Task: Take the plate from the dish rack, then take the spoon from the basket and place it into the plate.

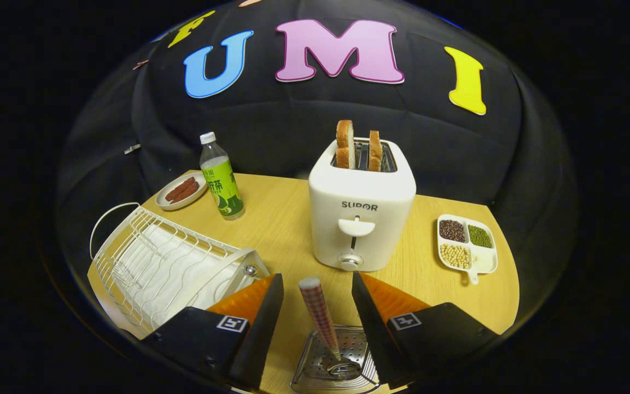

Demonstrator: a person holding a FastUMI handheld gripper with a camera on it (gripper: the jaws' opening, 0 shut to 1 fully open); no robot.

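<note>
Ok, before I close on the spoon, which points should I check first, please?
1. The hand-held gripper is open: ok.
2. The spoon handle stands between the fingers: ok.
3. The spoon is free to lift from the basket: cannot tell.
4. The toaster is clear of the fingers: ok, it stands beyond them.
5. The plate is out of the rack and ready: cannot tell.

Spoon in basket; toaster beyond.
</note>
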